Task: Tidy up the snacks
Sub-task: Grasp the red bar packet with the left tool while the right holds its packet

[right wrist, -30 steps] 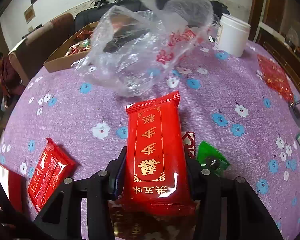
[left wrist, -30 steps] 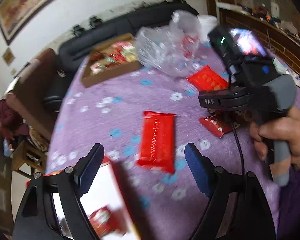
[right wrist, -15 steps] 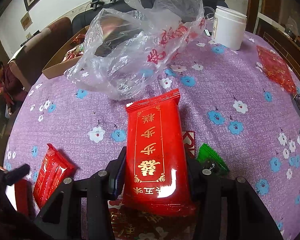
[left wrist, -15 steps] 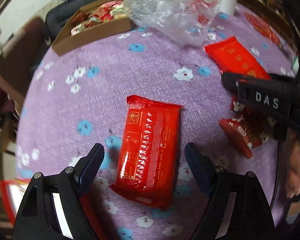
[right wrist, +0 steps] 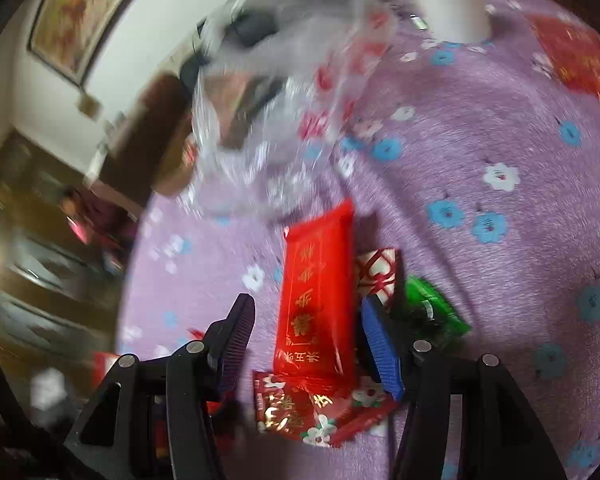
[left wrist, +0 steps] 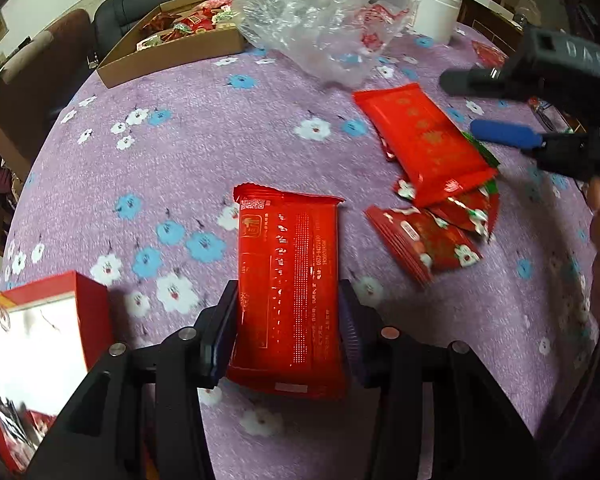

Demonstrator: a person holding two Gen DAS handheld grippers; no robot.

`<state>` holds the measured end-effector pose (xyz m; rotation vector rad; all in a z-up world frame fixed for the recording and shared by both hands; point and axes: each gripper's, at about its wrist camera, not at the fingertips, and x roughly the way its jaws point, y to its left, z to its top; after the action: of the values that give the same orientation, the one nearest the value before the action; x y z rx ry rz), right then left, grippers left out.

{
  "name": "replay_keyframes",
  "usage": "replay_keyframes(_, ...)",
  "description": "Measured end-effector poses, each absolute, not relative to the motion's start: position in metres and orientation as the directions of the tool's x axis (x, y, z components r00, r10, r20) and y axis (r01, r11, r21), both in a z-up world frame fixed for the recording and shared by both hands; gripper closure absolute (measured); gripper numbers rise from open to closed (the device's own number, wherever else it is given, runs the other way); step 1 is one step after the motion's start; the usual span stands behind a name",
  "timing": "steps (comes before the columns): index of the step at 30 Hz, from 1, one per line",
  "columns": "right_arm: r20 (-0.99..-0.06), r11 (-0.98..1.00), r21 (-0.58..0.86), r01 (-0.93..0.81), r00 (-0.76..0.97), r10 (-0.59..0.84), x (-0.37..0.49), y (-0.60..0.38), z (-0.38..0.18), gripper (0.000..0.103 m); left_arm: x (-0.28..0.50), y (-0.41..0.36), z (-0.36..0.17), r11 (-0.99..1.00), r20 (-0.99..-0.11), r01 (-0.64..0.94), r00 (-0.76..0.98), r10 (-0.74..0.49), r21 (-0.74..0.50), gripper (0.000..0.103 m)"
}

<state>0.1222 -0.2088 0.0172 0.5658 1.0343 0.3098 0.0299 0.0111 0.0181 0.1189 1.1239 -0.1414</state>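
Observation:
My left gripper (left wrist: pixel 286 332) is shut on a red snack packet (left wrist: pixel 288 280) lying printed side up on the purple flowered tablecloth. My right gripper (right wrist: pixel 306 336) is open; a second red packet with gold lettering (right wrist: pixel 318 300) lies between its fingers on a small pile of red and green snack packets (right wrist: pixel 324 412). That packet (left wrist: pixel 422 146) and the right gripper (left wrist: pixel 508 112) above its far end also show in the left wrist view.
A cardboard tray of snacks (left wrist: pixel 180 46) stands at the back left, a crumpled clear plastic bag (left wrist: pixel 324 20) and a white tub (left wrist: pixel 438 12) behind. A red box (left wrist: pixel 40 344) sits at my left. A red bag (right wrist: pixel 576 56) lies far right.
My left gripper moved forward and shut on the red packet. My right gripper opened, let go of the gold-lettered packet onto the pile, and tilted.

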Motion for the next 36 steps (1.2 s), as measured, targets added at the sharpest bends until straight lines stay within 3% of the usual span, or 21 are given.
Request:
replay_keyframes(4, -0.744, 0.858, 0.510, 0.058, 0.530, 0.406, 0.120, -0.212, 0.024, 0.042, 0.035, 0.011, 0.018, 0.988, -0.909, 0.155, 0.414, -0.053, 0.013, 0.057)
replay_keyframes(7, -0.787, 0.943, 0.329, 0.041, 0.563, 0.250, 0.121, -0.181, 0.032, 0.042, 0.038, 0.011, 0.016, 0.988, -0.910, 0.151, 0.413, -0.040, 0.026, 0.047)
replay_keyframes(11, -0.798, 1.000, 0.009, -0.006, 0.602, 0.011, 0.119, -0.129, 0.034, 0.042, 0.037, 0.014, 0.015, 0.989, -0.906, 0.148, 0.421, -0.050, 0.014, 0.044)
replay_keyframes(17, -0.780, 0.980, -0.197, 0.002, 0.605, -0.158, 0.124, -0.102, 0.011, 0.043, 0.031, 0.016, 0.014, 0.987, -0.889, 0.161, 0.454, -0.061, 0.015, 0.046)
replay_keyframes(21, -0.804, 0.995, -0.102, -0.021, 0.591, -0.070, 0.122, -0.108, 0.010, 0.064, 0.030, 0.019, 0.016, 0.988, -0.882, 0.157, 0.467, -0.069, 0.006, 0.057)
replay_keyframes(23, -0.806, 0.997, -0.073, -0.020, 0.591, -0.047, 0.120, -0.112, 0.012, 0.069, 0.030, 0.022, 0.016, 0.989, -0.879, 0.149, 0.471, -0.077, -0.007, 0.058)
replay_keyframes(25, -0.817, 0.999, 0.027, -0.018, 0.576, 0.033, 0.120, -0.126, 0.017, 0.081, 0.028, 0.022, 0.016, 0.990, -0.876, 0.141, 0.477, -0.075, -0.008, 0.058)
replay_keyframes(27, -0.822, 0.991, 0.130, -0.019, 0.557, 0.119, 0.121, -0.141, 0.017, 0.085, 0.026, 0.022, 0.017, 0.991, -0.874, 0.131, 0.480, -0.073, -0.011, 0.058)
replay_keyframes(32, -0.817, 0.950, 0.312, 0.005, 0.512, 0.266, 0.122, -0.171, 0.019, 0.087, 0.022, 0.025, 0.018, 0.992, -0.879, 0.117, 0.467, -0.091, -0.041, 0.058)
replay_keyframes(35, -0.800, 0.931, 0.364, 0.016, 0.518, 0.303, 0.121, -0.181, 0.025, 0.082, 0.020, 0.024, 0.018, 0.993, -0.882, 0.113, 0.465, -0.072, -0.021, 0.058)
replay_keyframes(36, -0.810, 0.939, 0.342, 0.017, 0.512, 0.286, 0.121, -0.178, 0.026, 0.075, 0.021, 0.022, 0.017, 0.993, -0.883, 0.115, 0.465, -0.064, -0.011, 0.057)
